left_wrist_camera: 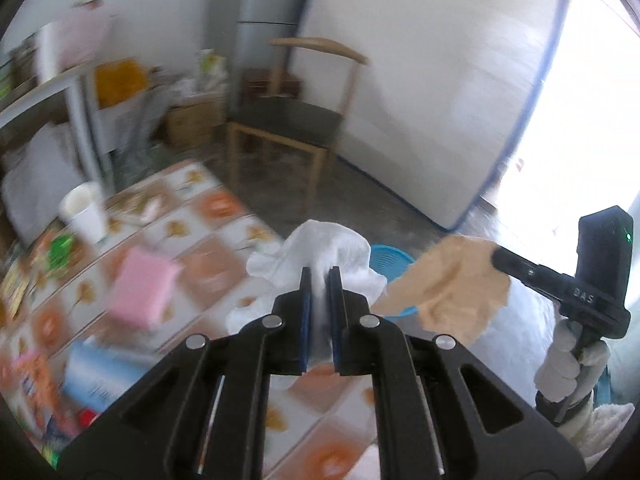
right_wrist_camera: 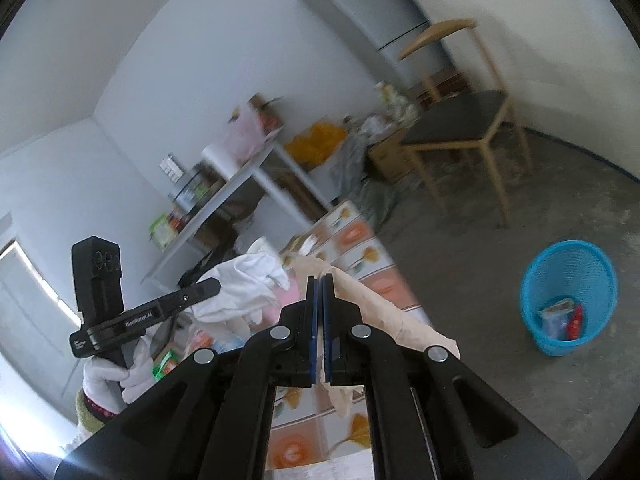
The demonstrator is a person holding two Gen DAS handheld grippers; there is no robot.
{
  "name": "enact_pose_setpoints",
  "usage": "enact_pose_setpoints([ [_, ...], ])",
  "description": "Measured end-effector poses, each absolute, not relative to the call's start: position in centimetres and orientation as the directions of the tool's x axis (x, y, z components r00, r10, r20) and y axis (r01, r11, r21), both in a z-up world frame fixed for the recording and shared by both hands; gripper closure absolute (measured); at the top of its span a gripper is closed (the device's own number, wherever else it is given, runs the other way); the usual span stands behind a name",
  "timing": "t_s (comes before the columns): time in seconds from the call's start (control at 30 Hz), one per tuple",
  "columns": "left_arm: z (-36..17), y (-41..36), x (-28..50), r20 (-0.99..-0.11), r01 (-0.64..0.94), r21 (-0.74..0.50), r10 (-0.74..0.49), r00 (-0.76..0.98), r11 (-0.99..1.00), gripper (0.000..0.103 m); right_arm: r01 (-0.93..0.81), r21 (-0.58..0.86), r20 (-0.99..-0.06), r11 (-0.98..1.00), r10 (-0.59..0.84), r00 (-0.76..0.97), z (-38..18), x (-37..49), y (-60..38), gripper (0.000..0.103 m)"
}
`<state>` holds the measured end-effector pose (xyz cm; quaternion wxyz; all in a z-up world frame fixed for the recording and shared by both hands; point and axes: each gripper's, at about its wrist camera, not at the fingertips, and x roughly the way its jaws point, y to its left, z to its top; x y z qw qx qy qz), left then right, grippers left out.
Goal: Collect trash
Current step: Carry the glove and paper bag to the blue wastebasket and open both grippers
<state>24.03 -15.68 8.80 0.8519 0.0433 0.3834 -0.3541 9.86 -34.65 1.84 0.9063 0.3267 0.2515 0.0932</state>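
My left gripper [left_wrist_camera: 320,276] is shut on a crumpled white tissue [left_wrist_camera: 340,248] and holds it above the table's right edge. The tissue also shows in the right wrist view [right_wrist_camera: 248,280], held by the left gripper [right_wrist_camera: 216,286]. My right gripper [right_wrist_camera: 320,284] is shut on a beige paper napkin [right_wrist_camera: 372,304]; in the left wrist view the napkin [left_wrist_camera: 452,284] hangs from the right gripper [left_wrist_camera: 496,258]. A blue mesh trash basket [right_wrist_camera: 568,276] stands on the floor to the right with wrappers inside; its rim shows behind the tissue [left_wrist_camera: 390,256].
The table has a floral tiled cloth [left_wrist_camera: 224,248] with a pink sponge block [left_wrist_camera: 140,292], a white cup [left_wrist_camera: 86,212], a blue pack [left_wrist_camera: 100,376] and snack packets on it. A wooden chair [right_wrist_camera: 460,128], a white shelf table [right_wrist_camera: 240,184] and boxes stand behind.
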Motion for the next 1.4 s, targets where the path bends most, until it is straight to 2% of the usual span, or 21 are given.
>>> enact_pose_setpoints([
  [0.23, 5.9, -29.7, 24.4, -0.724, 0.775, -0.223, -0.633, 0.275, 0.591, 0.096, 0.154, 0.652, -0.431, 0.743, 0.196, 0.881, 0.2, 7.3, -42.3, 0.101],
  [0.5, -2.3, -43.5, 26.2, -0.798, 0.804, -0.307, -0.598, 0.074, 0.510, 0.095, 0.338, 0.666, -0.551, 0.665, 0.133, 0.824, -6.3, 8.5, -50.6, 0.100],
  [0.77, -11.1, -49.3, 29.9, -0.834, 0.726, -0.393, -0.552, -0.023, 0.565, 0.094, 0.437, 0.723, -0.605, 0.534, 0.185, 0.775, -14.8, 12.8, -56.0, 0.100],
  [1.03, -14.7, -50.4, 33.3, -0.831, 0.662, -0.445, -0.553, -0.056, 0.603, 0.093, 0.516, 0.691, -0.659, 0.507, 0.147, 0.738, -19.6, 17.1, -58.8, 0.100],
  [1.17, -16.1, -52.1, 34.9, -0.821, 0.624, -0.464, -0.570, -0.037, 0.628, 0.080, 0.557, 0.660, -0.689, 0.505, 0.111, 0.716, -21.1, 18.5, -60.2, 0.099],
  [1.23, -17.0, -53.3, 35.2, -0.813, 0.607, -0.478, -0.581, -0.033, 0.634, 0.066, 0.587, 0.642, -0.713, 0.494, 0.102, 0.694, -22.2, 19.3, -61.0, 0.099],
  [1.27, -17.2, -53.5, 35.2, -0.815, 0.608, -0.477, -0.578, -0.037, 0.635, 0.062, 0.598, 0.634, -0.721, 0.491, 0.096, 0.686, -22.6, 19.4, -61.2, 0.099],
  [1.3, -17.5, -54.0, 35.0, -0.822, 0.609, -0.471, -0.569, -0.039, 0.639, 0.053, 0.605, 0.627, -0.729, 0.491, 0.096, 0.678, -23.1, 19.7, -61.5, 0.098],
  [1.33, -17.6, -54.2, 35.0, -0.825, 0.609, -0.467, -0.564, -0.038, 0.641, 0.048, 0.614, 0.618, -0.738, 0.491, 0.095, 0.668, -23.4, 19.8, -61.6, 0.093],
  [1.37, -17.5, -54.3, 34.8, -0.824, 0.614, -0.466, -0.566, -0.039, 0.637, 0.048, 0.626, 0.610, -0.747, 0.486, 0.090, 0.658, -23.8, 19.8, -61.9, 0.090],
  [1.4, -17.2, -54.3, 34.7, -0.822, 0.619, -0.466, -0.568, -0.039, 0.632, 0.047, 0.626, 0.610, -0.746, 0.485, 0.086, 0.660, -23.8, 19.7, -62.1, 0.083],
])
